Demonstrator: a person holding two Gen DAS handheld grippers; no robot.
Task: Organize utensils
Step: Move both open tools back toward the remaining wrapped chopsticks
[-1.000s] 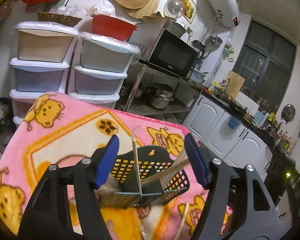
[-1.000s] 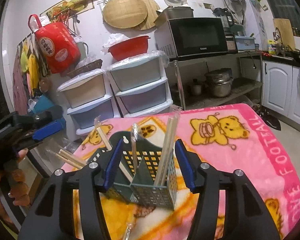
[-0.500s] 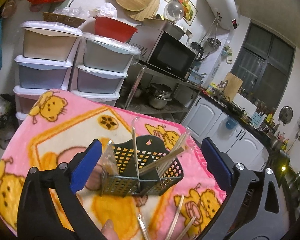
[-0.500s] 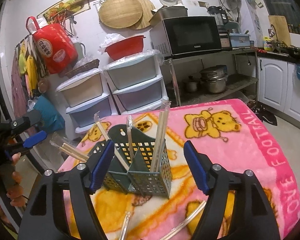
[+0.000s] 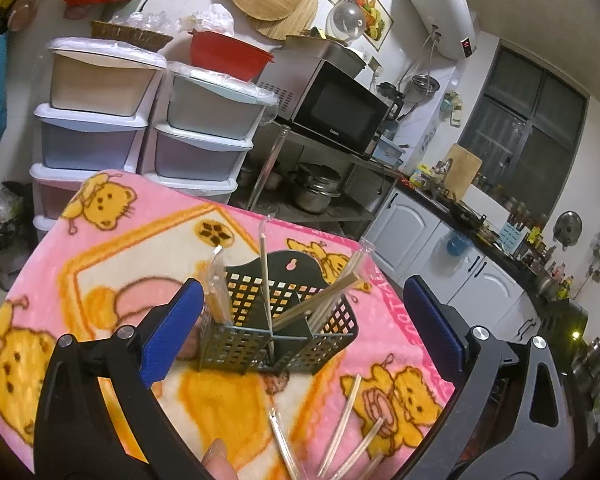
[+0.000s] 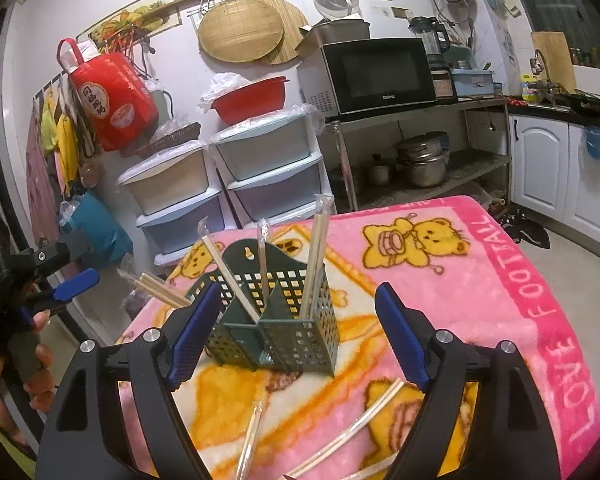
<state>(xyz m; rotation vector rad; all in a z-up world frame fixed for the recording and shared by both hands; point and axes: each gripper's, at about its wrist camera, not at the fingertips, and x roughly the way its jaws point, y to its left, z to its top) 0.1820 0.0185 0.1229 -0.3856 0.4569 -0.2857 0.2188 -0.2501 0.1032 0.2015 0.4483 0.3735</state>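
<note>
Dark green perforated utensil caddy stands upright mid-blanket, split into compartments, hang-hole tab at back. Wrapped chopsticks lean out of several cells; loose pairs lie on the blanket nearer me. My left gripper is spread wide, pads clear of the caddy. Right gripper is opening, caddy between its jaws, untouched.
</note>
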